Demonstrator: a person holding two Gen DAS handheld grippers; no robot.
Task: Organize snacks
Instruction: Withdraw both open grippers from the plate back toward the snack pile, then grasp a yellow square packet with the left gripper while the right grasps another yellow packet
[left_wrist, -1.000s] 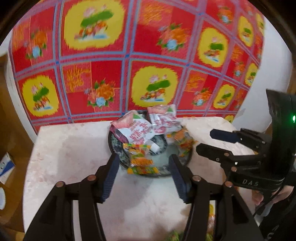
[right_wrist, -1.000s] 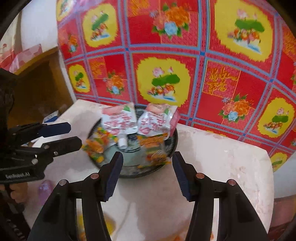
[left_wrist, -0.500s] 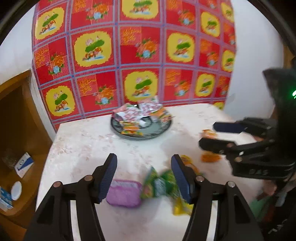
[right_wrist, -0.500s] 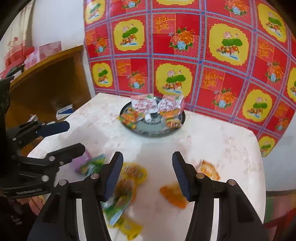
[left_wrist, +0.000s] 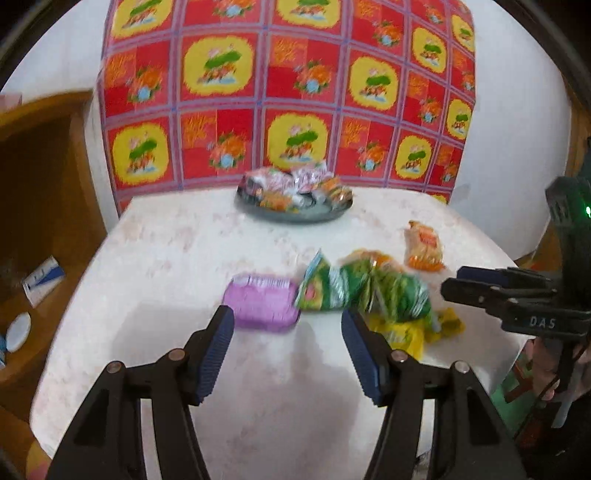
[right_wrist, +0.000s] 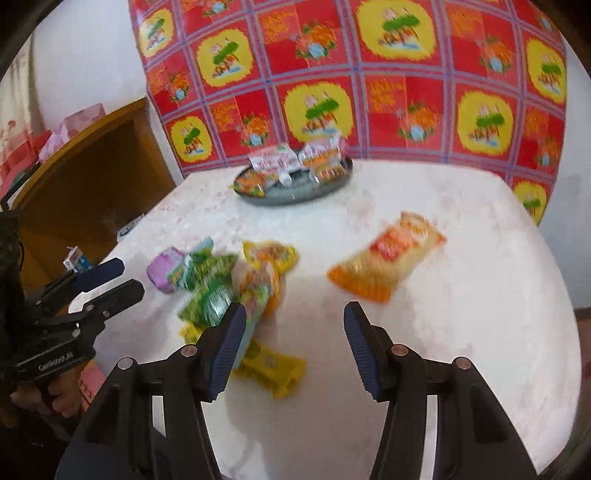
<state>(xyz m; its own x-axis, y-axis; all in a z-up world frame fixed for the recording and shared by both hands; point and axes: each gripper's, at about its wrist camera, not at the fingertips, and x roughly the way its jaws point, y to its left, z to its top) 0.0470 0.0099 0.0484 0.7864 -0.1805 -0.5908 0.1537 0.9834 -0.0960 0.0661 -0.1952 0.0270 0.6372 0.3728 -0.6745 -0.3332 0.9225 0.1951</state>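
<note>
- Hovering above the near part of the bench (left_wrist: 166, 258), the left tool (left_wrist: 288, 326) has its jaws wide apart and holds nothing
- The right tool (right_wrist: 293, 321) is also spread apart and empty, above the bench's front
- A purple packet (left_wrist: 264, 301) lies just ahead of the left tool, touching a green packet (left_wrist: 332, 284)
- More green and yellow packets (right_wrist: 236, 291) lie in a loose heap beside them
- An orange packet (right_wrist: 388, 258) lies alone, apart from the heap, ahead of the right tool
- At the far side a dark plate (left_wrist: 295, 214) carries several snacks (right_wrist: 291, 162), in front of a red and yellow patterned cloth (left_wrist: 288, 92)
- A wooden shelf (left_wrist: 40, 177) stands left of the bench
</note>
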